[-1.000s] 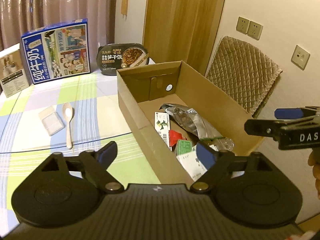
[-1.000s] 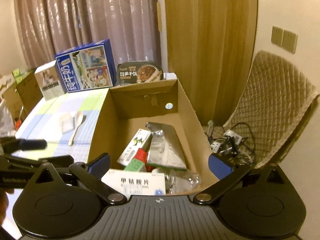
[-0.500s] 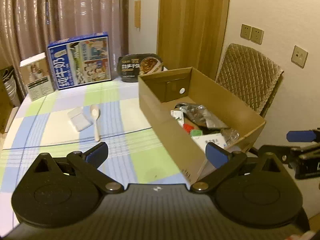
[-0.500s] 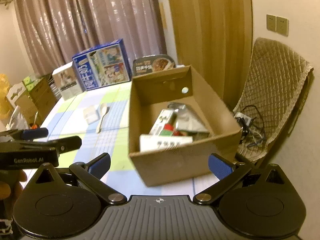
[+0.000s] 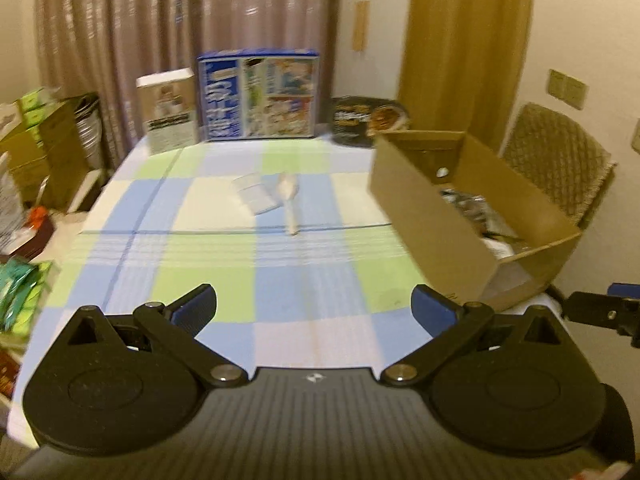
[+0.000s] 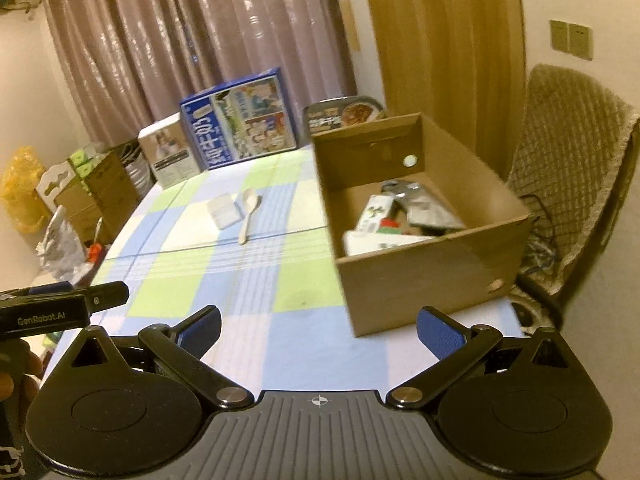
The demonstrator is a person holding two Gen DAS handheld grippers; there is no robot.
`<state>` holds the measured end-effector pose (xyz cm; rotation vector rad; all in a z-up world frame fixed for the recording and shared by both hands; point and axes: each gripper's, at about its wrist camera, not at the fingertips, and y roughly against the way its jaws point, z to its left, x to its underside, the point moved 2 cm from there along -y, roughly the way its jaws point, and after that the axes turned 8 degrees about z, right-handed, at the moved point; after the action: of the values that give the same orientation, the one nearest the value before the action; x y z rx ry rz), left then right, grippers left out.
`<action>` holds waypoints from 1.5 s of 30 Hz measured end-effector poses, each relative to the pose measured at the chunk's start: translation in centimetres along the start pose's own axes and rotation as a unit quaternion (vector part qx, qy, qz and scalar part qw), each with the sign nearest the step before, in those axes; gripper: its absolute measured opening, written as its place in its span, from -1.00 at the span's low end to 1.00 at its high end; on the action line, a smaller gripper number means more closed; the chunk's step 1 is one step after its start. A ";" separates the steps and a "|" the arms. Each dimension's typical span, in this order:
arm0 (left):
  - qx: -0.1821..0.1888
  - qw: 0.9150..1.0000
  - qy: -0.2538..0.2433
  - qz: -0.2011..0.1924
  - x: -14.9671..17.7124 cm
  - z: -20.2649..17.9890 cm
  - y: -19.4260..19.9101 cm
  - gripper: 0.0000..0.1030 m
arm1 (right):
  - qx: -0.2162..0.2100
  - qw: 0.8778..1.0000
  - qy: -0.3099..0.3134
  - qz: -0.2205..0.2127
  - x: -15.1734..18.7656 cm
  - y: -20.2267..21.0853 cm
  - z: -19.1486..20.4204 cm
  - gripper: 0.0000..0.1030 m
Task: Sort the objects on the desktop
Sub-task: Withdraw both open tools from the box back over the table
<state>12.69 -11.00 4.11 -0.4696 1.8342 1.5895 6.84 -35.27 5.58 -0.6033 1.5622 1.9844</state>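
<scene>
With both hand-held grippers spread wide and carrying nothing, it's between picks.

Left hand-held gripper (image 5: 314, 302) and right hand-held gripper (image 6: 318, 326) hover over the near tabletop (image 5: 280, 300). Looks like the spoon (image 5: 289, 200) and small white box (image 5: 254, 194) at 12 o'clock come next, then the cardboard box (image 6: 420, 276) at 2 o'clock. Both have backed off from above the box since a second ago.

Both tongs back from above the cardboard box (image 5: 436, 216), left tongs (image 5: 314, 306) wider apart.

Box contents (image 5: 476, 208) blurred, mostly hidden by cardboard box (image 5: 432, 216) wall, spoon (image 5: 290, 200) smeared
</scene>
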 end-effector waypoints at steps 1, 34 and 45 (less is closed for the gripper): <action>-0.005 1.000 0.003 0.003 0.1 0.6 0.0 0.98 | -0.004 1.000 0.003 0.001 0.0 -0.2 0.4 0.97; -0.063 0.995 0.068 0.030 0.7 11.0 -2.6 0.98 | -0.063 0.994 0.078 0.046 -1.6 -7.7 9.0 0.97; -0.059 0.996 0.065 0.034 -0.3 13.2 -6.1 0.97 | -0.065 0.992 0.096 0.056 -2.2 -11.7 10.5 0.96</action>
<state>20.06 0.50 -0.79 -0.5824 1.8765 1.7577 16.04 -23.22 0.81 -0.7946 1.6177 2.1805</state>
